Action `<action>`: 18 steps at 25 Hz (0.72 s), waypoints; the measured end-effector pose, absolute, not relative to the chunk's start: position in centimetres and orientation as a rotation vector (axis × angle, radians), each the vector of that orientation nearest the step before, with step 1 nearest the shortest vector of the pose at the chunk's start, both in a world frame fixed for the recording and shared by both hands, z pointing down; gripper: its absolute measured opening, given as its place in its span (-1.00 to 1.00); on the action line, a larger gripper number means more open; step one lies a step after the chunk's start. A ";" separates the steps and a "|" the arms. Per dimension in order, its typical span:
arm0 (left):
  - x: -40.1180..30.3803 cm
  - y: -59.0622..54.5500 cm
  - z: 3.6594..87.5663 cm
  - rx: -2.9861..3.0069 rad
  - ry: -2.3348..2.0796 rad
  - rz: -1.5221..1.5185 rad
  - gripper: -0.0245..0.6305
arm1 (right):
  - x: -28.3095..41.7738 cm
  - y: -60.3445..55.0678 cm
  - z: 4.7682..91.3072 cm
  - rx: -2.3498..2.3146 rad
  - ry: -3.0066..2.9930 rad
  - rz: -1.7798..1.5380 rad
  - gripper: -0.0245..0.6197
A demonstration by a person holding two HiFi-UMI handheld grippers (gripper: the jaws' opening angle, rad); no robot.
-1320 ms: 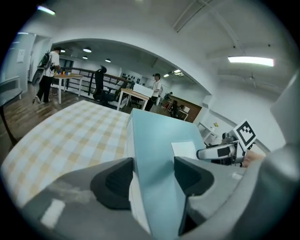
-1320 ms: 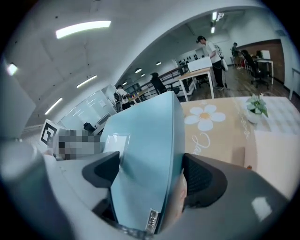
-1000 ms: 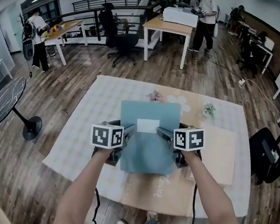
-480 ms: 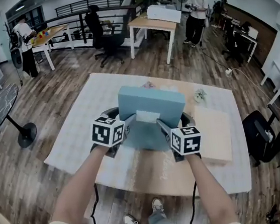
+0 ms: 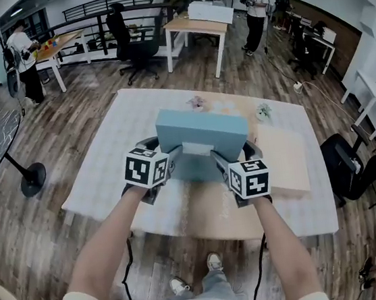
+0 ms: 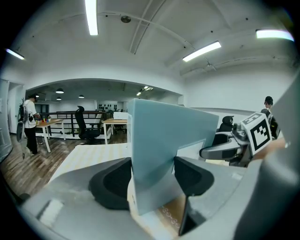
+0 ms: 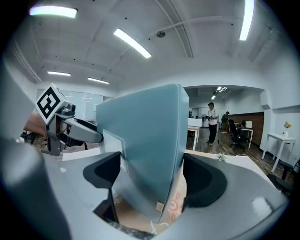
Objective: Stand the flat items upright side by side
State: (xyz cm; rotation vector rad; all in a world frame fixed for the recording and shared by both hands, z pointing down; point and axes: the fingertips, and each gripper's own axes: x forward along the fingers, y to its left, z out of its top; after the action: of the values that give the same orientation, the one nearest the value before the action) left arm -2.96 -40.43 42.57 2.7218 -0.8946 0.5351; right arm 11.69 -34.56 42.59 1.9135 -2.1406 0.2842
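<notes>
- Head view: you hold the blue flat box (image 5: 203, 132) between both grippers, tilted up on edge over the middle of the cloth-covered table (image 5: 102, 170). A white label (image 5: 197, 149) sits on the face toward you.
- The left gripper (image 5: 167, 160) clamps the box's left end and the right gripper (image 5: 222, 163) clamps its right end. This view does not show whether the lower edge touches the table.
- A tan flat board (image 5: 286, 161) lies on the cloth just right of the box.
- Left gripper view: the jaws stand wide, and both dark pads (image 6: 112, 183) press on the box (image 6: 164, 140), which stands nearly upright between them.
- Right gripper view: the jaws also stand wide, closed on the box (image 7: 145, 136), with one pad (image 7: 201, 180) against each face.
</notes>
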 end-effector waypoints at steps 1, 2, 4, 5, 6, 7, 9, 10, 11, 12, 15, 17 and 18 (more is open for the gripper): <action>-3.0 -40.1 42.5 2.724 -0.892 0.540 -0.04 | 11.6 -34.2 42.5 1.914 -2.138 0.283 0.37; -3.1 -39.9 42.5 2.725 -0.889 0.546 -0.04 | 11.5 -34.0 42.5 1.915 -2.136 0.282 0.37; -3.2 -39.7 42.5 2.727 -0.884 0.560 -0.04 | 11.4 -33.7 42.5 1.910 -2.134 0.283 0.37; -3.2 -39.6 42.5 2.725 -0.882 0.566 -0.03 | 11.4 -33.7 42.5 1.903 -2.135 0.287 0.37; -3.2 -39.6 42.5 2.721 -0.882 0.571 -0.03 | 11.5 -33.7 42.5 1.891 -2.136 0.292 0.37; -3.3 -39.6 42.6 2.716 -0.884 0.575 -0.03 | 11.5 -33.7 42.6 1.874 -2.138 0.298 0.37; -3.3 -39.6 42.6 2.704 -0.893 0.574 -0.03 | 11.4 -33.6 42.7 1.835 -2.143 0.308 0.37; -3.3 -39.6 42.6 2.698 -0.899 0.570 -0.03 | 11.4 -33.5 42.8 1.816 -2.147 0.311 0.37; -3.3 -39.6 42.7 2.691 -0.907 0.566 -0.03 | 11.4 -33.5 42.8 1.801 -2.152 0.315 0.37; -3.2 -39.7 42.7 2.684 -0.918 0.563 -0.03 | 11.4 -33.6 42.8 1.788 -2.160 0.318 0.37; -3.0 -40.2 42.5 2.659 -0.957 0.568 -0.03 | 11.7 -34.2 42.7 1.756 -2.190 0.328 0.37; -2.7 -40.2 42.5 2.642 -0.987 0.567 -0.03 | 12.1 -34.2 42.8 1.727 -2.210 0.332 0.37; -2.6 -40.3 42.5 2.632 -1.007 0.559 -0.03 | 12.3 -34.2 42.8 1.708 -2.223 0.330 0.37</action>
State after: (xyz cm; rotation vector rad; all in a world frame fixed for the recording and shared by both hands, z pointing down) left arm -2.64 -40.27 42.49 2.6317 -1.0075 0.5591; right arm 12.30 -34.22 42.79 1.7081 -2.2234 0.3303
